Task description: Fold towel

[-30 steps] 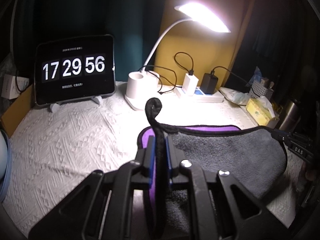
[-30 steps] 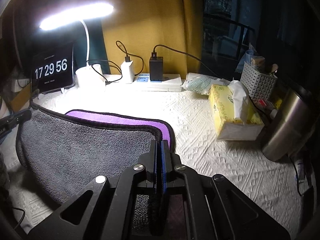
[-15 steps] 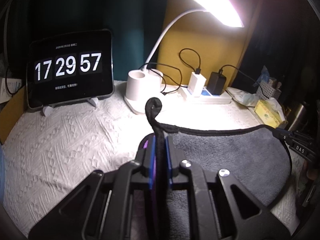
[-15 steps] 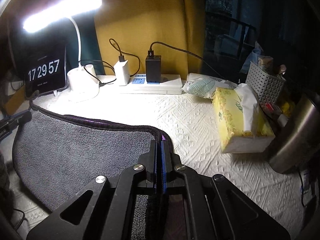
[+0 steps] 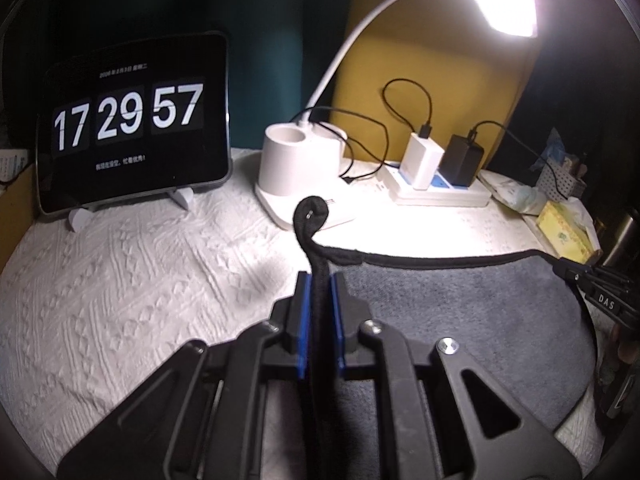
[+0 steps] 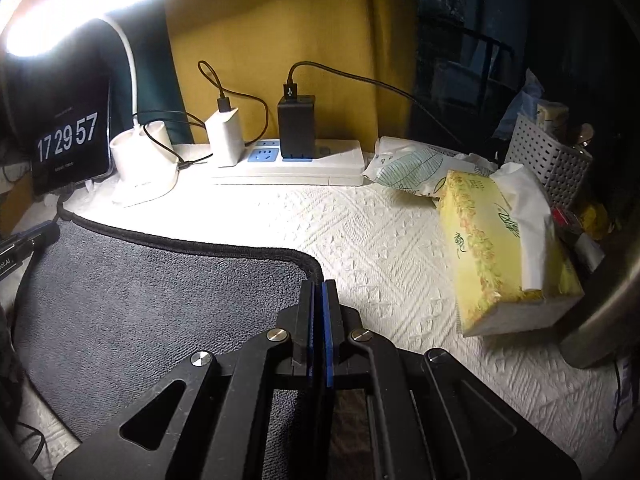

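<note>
The grey towel (image 5: 460, 312) with black edging lies stretched between both grippers over the white table cover. My left gripper (image 5: 319, 280) is shut on the towel's left corner, whose black hem curls up in front of the fingers. My right gripper (image 6: 319, 286) is shut on the towel's (image 6: 160, 300) right corner. The right gripper's tip shows at the right in the left wrist view (image 5: 588, 280). The towel's far edge runs straight between the two corners. No purple side shows.
At the back stand a tablet clock (image 5: 132, 120), a white lamp base (image 5: 296, 168) and a power strip with chargers (image 6: 288, 160). A yellow tissue box (image 6: 504, 252), a white basket (image 6: 548, 156) and a steel cup (image 6: 608, 300) stand at the right.
Both grippers have moved forward toward the back of the table with the towel's corners. The grey layer now covers the purple layer that showed before.
</note>
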### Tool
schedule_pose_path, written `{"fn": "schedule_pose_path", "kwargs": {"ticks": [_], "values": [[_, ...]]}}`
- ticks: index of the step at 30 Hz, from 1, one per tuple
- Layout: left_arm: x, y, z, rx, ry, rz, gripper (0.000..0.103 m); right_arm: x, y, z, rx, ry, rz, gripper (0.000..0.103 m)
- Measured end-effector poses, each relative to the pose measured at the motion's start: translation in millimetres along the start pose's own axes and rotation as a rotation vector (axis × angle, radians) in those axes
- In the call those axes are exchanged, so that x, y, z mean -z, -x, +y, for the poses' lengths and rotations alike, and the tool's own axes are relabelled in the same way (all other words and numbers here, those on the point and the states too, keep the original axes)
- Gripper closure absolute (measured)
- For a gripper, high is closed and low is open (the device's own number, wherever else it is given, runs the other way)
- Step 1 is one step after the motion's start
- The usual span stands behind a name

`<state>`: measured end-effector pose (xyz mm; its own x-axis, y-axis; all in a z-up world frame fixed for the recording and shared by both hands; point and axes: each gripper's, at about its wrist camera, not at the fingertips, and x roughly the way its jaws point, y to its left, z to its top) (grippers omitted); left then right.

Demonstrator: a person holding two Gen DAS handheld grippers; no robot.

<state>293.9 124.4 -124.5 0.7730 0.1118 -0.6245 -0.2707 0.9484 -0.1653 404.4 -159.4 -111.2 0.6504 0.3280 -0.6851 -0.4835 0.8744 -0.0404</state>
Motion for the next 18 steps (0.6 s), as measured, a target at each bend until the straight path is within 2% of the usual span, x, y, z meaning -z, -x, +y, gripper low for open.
{"fn": "schedule_pose_path", "kwargs": {"ticks": [7, 14, 18], "values": [[-2, -23, 1, -0.014, 0.004, 0.071, 0.093, 3, -21, -4, 0.001, -0.008, 0.030, 0.099], [-1, -48, 8, -0.018, 0.044, 0.185, 0.090, 5, -35, -6, -0.003, -0.020, 0.059, 0.099], [-1, -49, 9, -0.024, 0.055, 0.187, 0.085, 5, -37, -7, -0.008, -0.026, 0.072, 0.099]]}}
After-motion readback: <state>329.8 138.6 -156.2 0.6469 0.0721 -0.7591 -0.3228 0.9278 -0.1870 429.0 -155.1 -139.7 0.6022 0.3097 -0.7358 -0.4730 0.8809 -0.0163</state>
